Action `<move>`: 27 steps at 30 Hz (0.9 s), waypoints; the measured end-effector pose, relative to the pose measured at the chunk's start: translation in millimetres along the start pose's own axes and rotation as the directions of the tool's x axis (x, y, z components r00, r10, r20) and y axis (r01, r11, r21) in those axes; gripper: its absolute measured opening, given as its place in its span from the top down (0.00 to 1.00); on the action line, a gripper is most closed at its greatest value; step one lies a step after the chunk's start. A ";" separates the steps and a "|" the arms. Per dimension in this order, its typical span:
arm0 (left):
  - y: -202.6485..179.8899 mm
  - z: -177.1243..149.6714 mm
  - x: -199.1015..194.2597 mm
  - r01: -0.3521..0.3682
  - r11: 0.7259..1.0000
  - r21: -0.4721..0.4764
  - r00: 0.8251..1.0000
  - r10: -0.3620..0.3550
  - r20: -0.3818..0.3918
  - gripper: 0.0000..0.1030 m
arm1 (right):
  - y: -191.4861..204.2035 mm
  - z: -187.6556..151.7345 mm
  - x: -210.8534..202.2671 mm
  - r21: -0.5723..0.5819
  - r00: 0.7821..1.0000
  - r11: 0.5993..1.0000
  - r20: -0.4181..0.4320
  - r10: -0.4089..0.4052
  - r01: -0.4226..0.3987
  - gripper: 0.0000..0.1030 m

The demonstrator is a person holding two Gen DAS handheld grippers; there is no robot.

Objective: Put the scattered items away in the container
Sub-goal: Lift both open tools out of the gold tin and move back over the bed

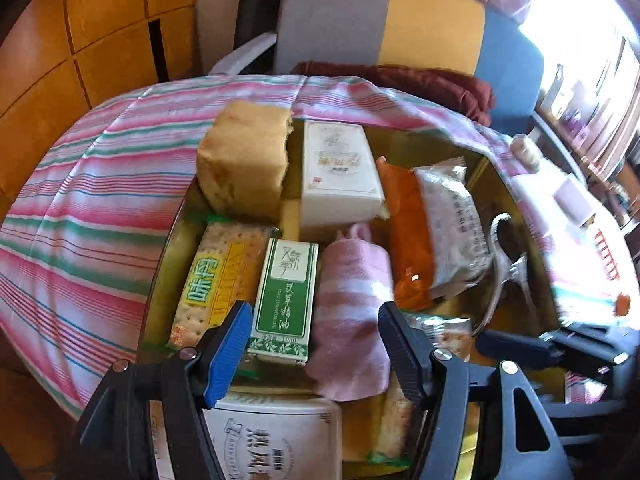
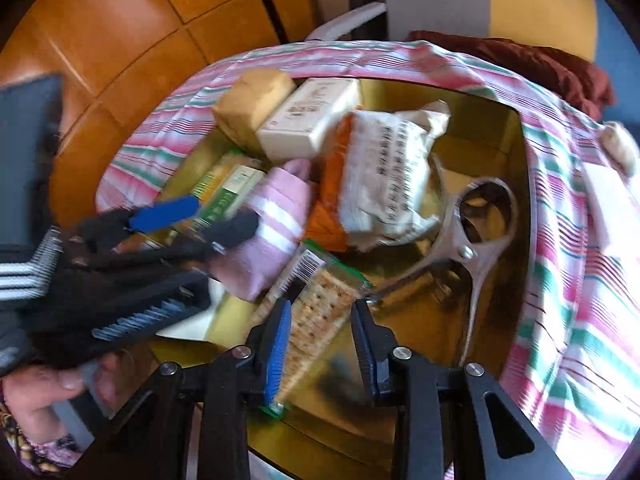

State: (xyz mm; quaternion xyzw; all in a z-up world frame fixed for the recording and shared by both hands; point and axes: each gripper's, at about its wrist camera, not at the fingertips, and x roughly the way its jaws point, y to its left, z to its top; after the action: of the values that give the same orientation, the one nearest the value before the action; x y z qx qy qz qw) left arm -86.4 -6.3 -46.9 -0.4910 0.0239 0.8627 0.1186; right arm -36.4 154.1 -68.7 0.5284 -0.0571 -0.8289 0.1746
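Note:
A gold tin [image 1: 160, 264] on a striped cloth holds a tan sponge block [image 1: 244, 160], a white box [image 1: 336, 176], an orange pack [image 1: 408, 232], a silvery sachet [image 1: 452, 224], a green box [image 1: 284, 296] and a pink striped roll [image 1: 352, 300]. My left gripper [image 1: 314, 344] hovers open over the green box and the roll. Its pads do not press on either. In the right wrist view my right gripper [image 2: 322, 344] is closed on a cracker packet [image 2: 316, 312] low over the tin [image 2: 516, 152]. The left gripper [image 2: 208, 216] shows at the left there.
A metal looped tool [image 2: 480, 240] lies in the tin's right part. Outside it, a beige lump [image 2: 620, 148] and a white block [image 2: 608, 208] sit on the striped cloth [image 1: 80, 208]. A chair [image 1: 332, 20] stands behind. A person's hand [image 2: 36, 400] grips the left handle.

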 end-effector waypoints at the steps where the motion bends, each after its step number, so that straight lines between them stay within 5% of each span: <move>1: 1.6 -0.3 -1.0 0.010 1.000 -0.009 1.000 -0.010 -0.002 0.35 | -1.7 7.0 -4.7 0.014 0.999 0.999 0.023 0.029 -0.030 0.68; 4: 4.3 -1.4 -0.8 0.031 0.999 -0.031 0.999 -0.031 -0.010 0.35 | -14.8 28.1 -13.6 0.021 0.995 0.999 0.094 -0.036 0.034 0.68; 7: -1.7 -3.4 0.6 0.025 1.000 -0.005 1.000 -0.025 -0.014 0.35 | -29.7 49.9 -2.6 0.014 0.989 0.991 0.066 -0.131 0.130 0.71; 9: -4.9 -4.3 1.3 0.023 1.000 0.010 1.000 -0.023 -0.013 0.35 | -38.0 62.4 13.8 0.031 0.994 0.994 0.032 -0.109 0.108 0.79; 16: -6.6 -4.3 -0.7 0.033 0.999 0.000 0.999 -0.033 -0.010 0.35 | -40.0 99.2 37.3 0.115 0.994 0.992 0.088 -0.058 0.048 0.82; 22: -21.0 -0.8 -17.3 0.097 0.995 0.027 0.993 -0.099 0.068 0.35 | -45.4 77.3 10.5 0.179 0.988 0.984 0.150 -0.019 -0.008 0.77; 27: -68.0 -3.2 -15.6 0.130 0.972 0.194 0.989 -0.142 0.047 0.35 | -70.7 42.8 -36.7 0.263 0.970 0.962 0.211 -0.125 0.067 0.76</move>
State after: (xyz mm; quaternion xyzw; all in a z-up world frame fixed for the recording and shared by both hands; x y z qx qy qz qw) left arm -60.5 56.4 -30.1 -0.4516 0.0689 0.8608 0.2244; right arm -77.0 229.0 -38.4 0.4512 -0.1563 -0.8768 0.0571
